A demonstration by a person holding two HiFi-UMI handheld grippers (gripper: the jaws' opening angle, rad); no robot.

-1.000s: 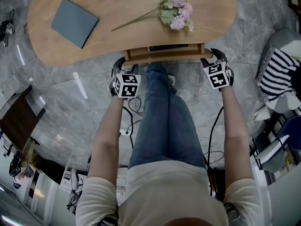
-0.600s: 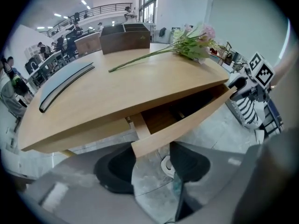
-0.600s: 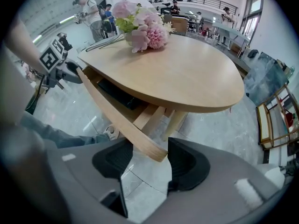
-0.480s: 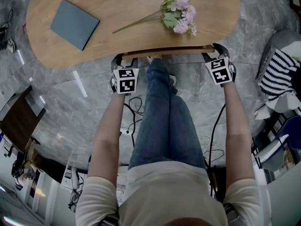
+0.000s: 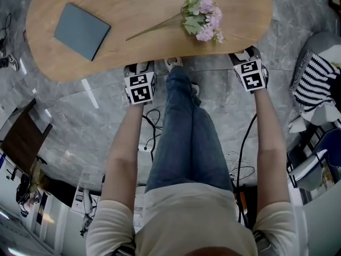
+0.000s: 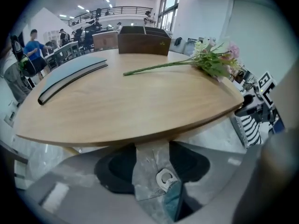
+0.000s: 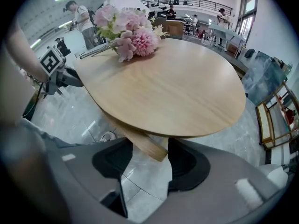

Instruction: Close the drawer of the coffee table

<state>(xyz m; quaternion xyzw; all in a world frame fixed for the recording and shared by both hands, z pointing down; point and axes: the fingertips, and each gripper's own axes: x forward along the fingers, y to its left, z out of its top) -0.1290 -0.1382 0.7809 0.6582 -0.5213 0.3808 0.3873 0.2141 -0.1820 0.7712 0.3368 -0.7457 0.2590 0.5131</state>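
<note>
The oval wooden coffee table (image 5: 144, 9) fills the top of the head view. Its drawer does not show past the near edge. My left gripper (image 5: 139, 66) is at that edge, left of the person's knee, and my right gripper (image 5: 241, 55) is at the edge further right. In the left gripper view the left gripper (image 6: 152, 167) has its jaws apart just under the tabletop (image 6: 140, 106), with only floor and a shoe between them. The right gripper (image 7: 145, 164) is open too. The end of a wooden bar (image 7: 142, 143) under the top lies in its gap, and I cannot tell if this is the drawer's front.
On the table lie a grey book (image 5: 81, 30), a pink flower bunch (image 5: 200, 15) and a brown box (image 6: 142, 40). The person's legs (image 5: 186, 132) stand between my arms. Cables (image 5: 152, 121) lie on the marble floor. A striped cloth (image 5: 314, 84) sits at the right.
The drawer, which stuck out from under the table, has slid in out of sight. Both grippers moved with it toward the table edge. The left gripper rolled.
</note>
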